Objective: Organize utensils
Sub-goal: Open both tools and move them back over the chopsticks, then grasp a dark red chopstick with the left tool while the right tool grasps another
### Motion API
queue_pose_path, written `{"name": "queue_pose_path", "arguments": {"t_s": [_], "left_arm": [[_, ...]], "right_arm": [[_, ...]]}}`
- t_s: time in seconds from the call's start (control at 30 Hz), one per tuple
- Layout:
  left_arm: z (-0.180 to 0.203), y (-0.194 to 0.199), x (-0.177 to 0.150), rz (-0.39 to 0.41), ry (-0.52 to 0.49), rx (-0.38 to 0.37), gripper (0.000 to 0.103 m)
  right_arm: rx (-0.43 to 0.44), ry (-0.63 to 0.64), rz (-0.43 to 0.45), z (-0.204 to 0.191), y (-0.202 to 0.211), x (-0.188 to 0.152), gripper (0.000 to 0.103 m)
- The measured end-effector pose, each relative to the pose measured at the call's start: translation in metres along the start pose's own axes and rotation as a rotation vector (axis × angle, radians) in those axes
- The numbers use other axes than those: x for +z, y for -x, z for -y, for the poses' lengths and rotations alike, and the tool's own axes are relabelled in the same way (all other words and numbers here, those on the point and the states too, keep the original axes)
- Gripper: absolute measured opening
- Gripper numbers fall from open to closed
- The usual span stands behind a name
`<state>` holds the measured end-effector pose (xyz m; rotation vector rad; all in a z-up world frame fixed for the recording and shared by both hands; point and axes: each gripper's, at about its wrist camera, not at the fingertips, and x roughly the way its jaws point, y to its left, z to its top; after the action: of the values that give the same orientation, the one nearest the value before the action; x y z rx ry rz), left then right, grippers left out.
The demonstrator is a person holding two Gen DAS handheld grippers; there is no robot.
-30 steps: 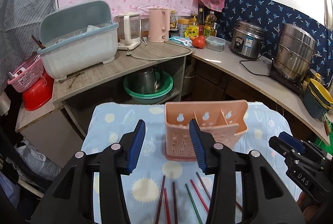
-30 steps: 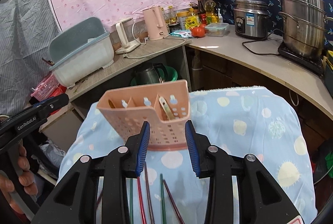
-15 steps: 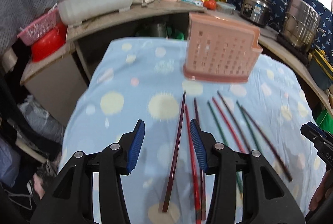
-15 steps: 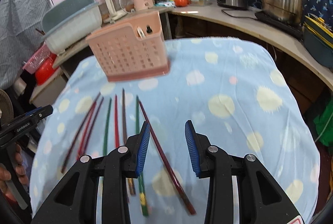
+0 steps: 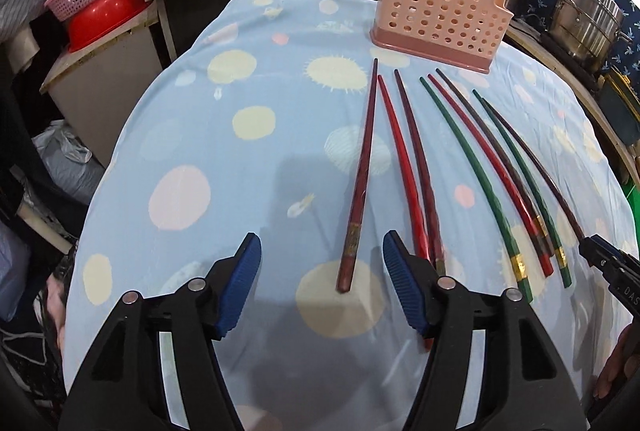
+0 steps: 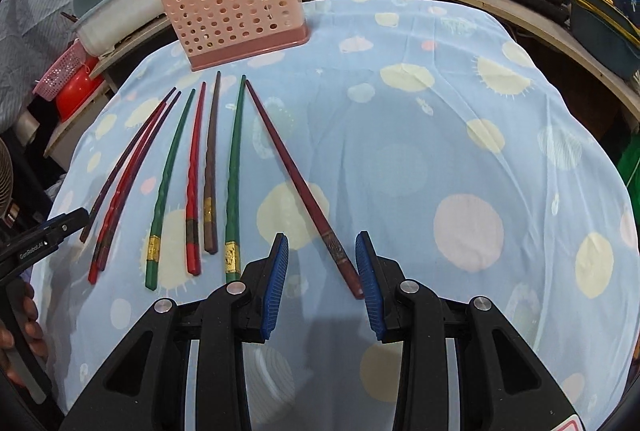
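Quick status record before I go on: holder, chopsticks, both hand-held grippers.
holder: pink perforated plastic utensil holder, upright at the far end of the blue dotted cloth
chopsticks: eight lacquered chopsticks, red, green and dark, flat on the cloth, none in the holder yet
left hand-held gripper: jaws have just been opening; leftmost dark red chopstick lies between them, pads not touching
right hand-held gripper: open, straddling the rightmost dark red chopstick, no grip

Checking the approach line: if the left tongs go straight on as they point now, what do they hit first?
Most likely the butt end of the leftmost dark red chopstick, lying between the open left tongs on the blue cloth; depth unclear.
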<state>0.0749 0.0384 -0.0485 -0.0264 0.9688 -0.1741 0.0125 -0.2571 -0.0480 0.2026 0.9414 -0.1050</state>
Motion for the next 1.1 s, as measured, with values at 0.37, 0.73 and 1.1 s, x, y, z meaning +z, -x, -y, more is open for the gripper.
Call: {"name": "queue_pose_path", "arguments": {"t_s": [0.37, 0.73, 1.1], "left_arm": [[0.002, -0.001, -0.007, 0.011, -0.003, -0.006, 0.059], [0.008, -0.010, 0.000, 0.025, -0.032, -0.015, 0.029], [0.009, -0.009, -0.002, 0.012, -0.025, -0.059, 0.011]], "right_arm": [[-0.019, 0.004, 0.013, -0.001, -0.005, -0.001, 0.034], [-0.026, 0.026, 0.023, -0.004, -0.009, 0.002, 0.033], [-0.026, 0.027, 0.021, -0.003, -0.009, 0.000, 0.015]]}}
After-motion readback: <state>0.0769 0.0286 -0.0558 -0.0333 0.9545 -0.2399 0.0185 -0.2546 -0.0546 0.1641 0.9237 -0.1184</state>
